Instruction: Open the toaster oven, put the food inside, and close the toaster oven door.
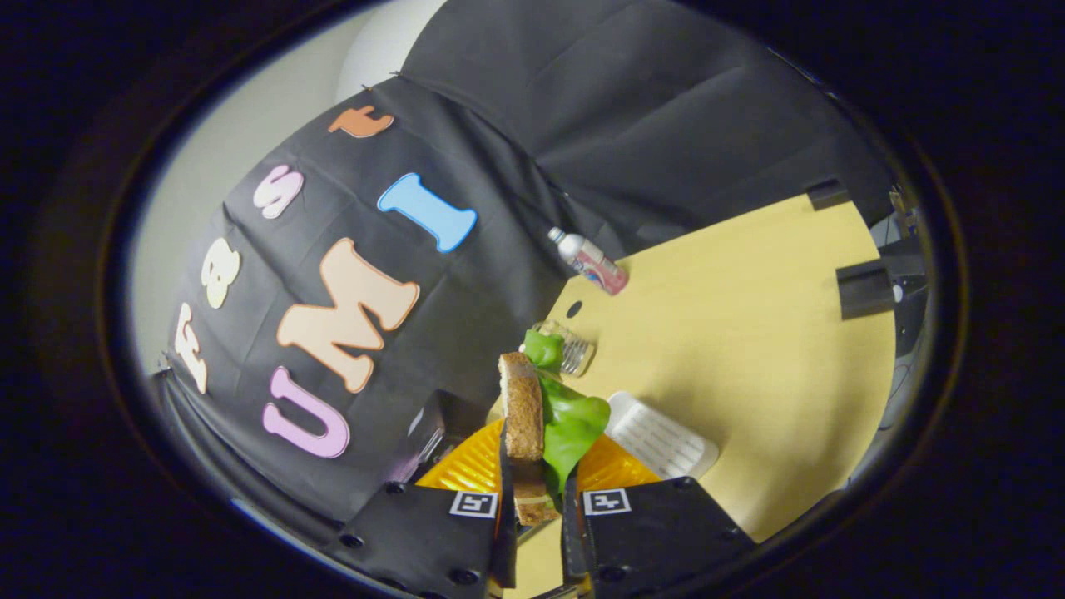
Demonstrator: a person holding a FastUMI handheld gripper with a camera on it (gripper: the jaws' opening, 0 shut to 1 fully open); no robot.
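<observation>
My gripper (537, 492) is shut on the food, a sandwich of brown bread (522, 408) and green lettuce (571, 424). Both fingers press on its sides, and it sticks out ahead of them, lifted and standing on edge. Just below it lies an orange ribbed plate (466, 466) on the tan table (749, 333). A dark boxy appliance with shiny trim (433, 433), probably the toaster oven, sits beside the plate against the black cloth wall. I cannot tell how its door stands.
A white slotted tray (661, 437) lies on the table next to the plate. Beyond the sandwich a clear bottle (572, 349) lies on its side, and farther off a pink-labelled bottle (592, 262) rests near the cloth wall. Black clamps (865, 287) grip the table's far edge.
</observation>
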